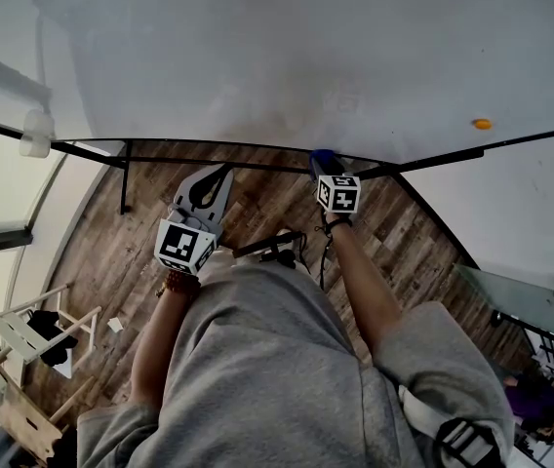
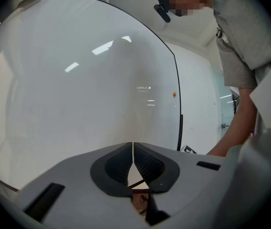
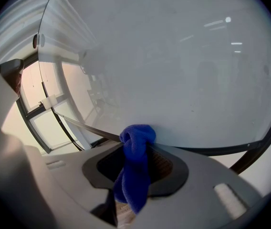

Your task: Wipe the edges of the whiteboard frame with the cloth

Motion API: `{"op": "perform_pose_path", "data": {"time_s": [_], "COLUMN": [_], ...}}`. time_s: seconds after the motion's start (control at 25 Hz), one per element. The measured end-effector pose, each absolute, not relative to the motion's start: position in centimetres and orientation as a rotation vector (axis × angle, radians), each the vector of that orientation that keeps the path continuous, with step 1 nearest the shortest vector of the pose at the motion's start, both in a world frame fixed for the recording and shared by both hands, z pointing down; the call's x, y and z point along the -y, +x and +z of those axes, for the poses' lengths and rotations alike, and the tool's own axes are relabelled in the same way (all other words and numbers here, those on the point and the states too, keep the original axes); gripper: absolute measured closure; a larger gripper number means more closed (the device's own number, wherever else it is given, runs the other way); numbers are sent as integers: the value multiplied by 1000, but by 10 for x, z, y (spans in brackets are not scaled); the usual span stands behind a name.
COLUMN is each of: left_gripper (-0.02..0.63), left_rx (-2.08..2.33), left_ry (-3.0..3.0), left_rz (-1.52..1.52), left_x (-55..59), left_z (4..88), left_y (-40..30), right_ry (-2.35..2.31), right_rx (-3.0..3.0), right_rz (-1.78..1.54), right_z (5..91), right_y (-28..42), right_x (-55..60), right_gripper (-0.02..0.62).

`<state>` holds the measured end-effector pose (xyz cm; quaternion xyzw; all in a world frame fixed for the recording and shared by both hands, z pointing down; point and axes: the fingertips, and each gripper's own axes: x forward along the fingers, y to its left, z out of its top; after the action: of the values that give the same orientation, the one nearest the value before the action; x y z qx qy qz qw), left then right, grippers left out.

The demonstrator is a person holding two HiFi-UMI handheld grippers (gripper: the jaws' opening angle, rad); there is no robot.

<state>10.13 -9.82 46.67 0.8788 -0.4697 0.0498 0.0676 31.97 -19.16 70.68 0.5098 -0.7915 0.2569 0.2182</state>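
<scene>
The right gripper (image 3: 138,152), clamped on a fluffy blue cloth (image 3: 136,140), held it against the whiteboard's thin black bottom frame (image 3: 212,150) at lower centre, seemingly mid-wipe. The left gripper (image 2: 133,151) was closed on nothing. The next move probably called for sliding the cloth along that edge.

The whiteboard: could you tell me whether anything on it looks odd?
A small orange spot sits alone on the whiteboard, toward the right, and faint grey smudges show above the lower frame. No damage visible.

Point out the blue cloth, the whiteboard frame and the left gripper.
blue cloth (image 3: 136,140): right gripper view, bunched top above the jaws.
whiteboard frame (image 3: 212,150): right gripper view, dark bottom edge.
left gripper (image 2: 133,146): left gripper view, where the closed fingertips meet.
</scene>
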Motion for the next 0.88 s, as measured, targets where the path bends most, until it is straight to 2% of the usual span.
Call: {"op": "perform_pose_path", "data": {"time_s": [0.88], "left_gripper": [590], "left_rx": [1473], "left_ry": [2607], "left_rz": [166], "left_x": [89], "left_z": [469], "left_y": [58], "right_ry": [1345], "right_rx": [2273], "right_rz": [779], "right_z": [706], "right_y": [243], "right_x": [190], "right_gripper": [459]}}
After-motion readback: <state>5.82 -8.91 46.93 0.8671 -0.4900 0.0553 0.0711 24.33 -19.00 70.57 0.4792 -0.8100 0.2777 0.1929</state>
